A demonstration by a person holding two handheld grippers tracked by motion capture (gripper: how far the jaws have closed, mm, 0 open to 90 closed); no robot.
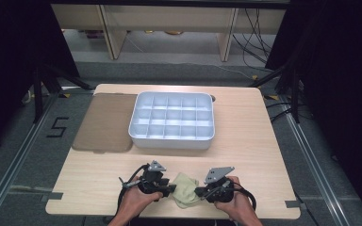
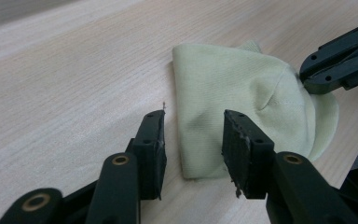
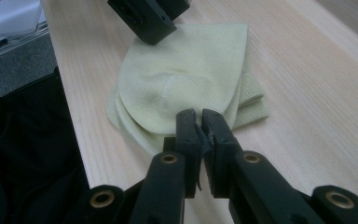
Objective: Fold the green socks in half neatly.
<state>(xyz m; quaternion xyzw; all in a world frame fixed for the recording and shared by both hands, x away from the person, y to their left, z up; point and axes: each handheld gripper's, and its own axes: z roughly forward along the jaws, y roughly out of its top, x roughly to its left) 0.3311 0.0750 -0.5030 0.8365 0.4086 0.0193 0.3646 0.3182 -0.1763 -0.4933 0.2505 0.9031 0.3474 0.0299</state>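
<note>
At the near edge of the surface (image 1: 245, 155), a pale yellow-green sock (image 1: 185, 189) lay folded flat between the 2 tongs. Its long axis ran roughly from near to far in the high view, the rounded end toward the person and the ribbed cuff (image 3: 252, 99) toward the far side, peeking out from under the folded layers.

The right tongs (image 3: 199, 122) were clamped on the rounded edge of the sock, jaws pressed nearly together with a thin fold of fabric between them. The left tongs (image 2: 193, 135) stood apart, their jaws straddling the sock's straight folded edge without pressing on it; the fabric lay flat on the surface between and just beyond them. In the high view, the left tongs (image 1: 168, 189) and right tongs (image 1: 199, 192) faced each other across the sock, each held in a hand coming in from the bottom.

The sock sat close to the near edge, with bare wood open to both sides of the hands. Farther off, past a wide strip of bare wood, stood a white compartment tray (image 1: 171, 139), and just beside it on the left lay a flat brown lid (image 1: 104, 122).
</note>
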